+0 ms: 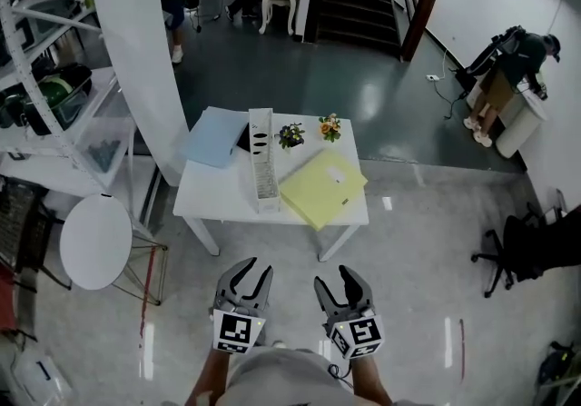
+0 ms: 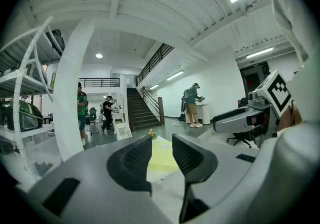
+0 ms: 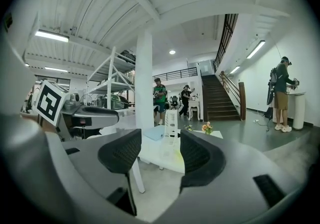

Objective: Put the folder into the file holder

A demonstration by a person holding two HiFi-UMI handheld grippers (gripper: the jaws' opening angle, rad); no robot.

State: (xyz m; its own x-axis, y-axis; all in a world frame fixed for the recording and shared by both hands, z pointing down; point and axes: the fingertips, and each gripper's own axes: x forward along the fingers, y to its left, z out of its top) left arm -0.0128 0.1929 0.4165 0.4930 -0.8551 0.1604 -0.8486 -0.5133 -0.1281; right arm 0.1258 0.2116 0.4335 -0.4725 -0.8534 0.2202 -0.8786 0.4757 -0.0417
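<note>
A white table stands ahead of me on the grey floor. On it a yellow folder lies flat at the right, and a light blue folder at the left. Between them a white perforated file holder stands lengthwise. My left gripper and right gripper hover side by side short of the table, both open and empty. The left gripper view shows the yellow folder between its jaws, far off. In the right gripper view the file holder and blue folder appear beyond the jaws.
Two small flower pots sit at the table's far edge. A white pillar and metal shelving stand to the left, with a round white side table nearby. A black office chair is at the right. People stand far back.
</note>
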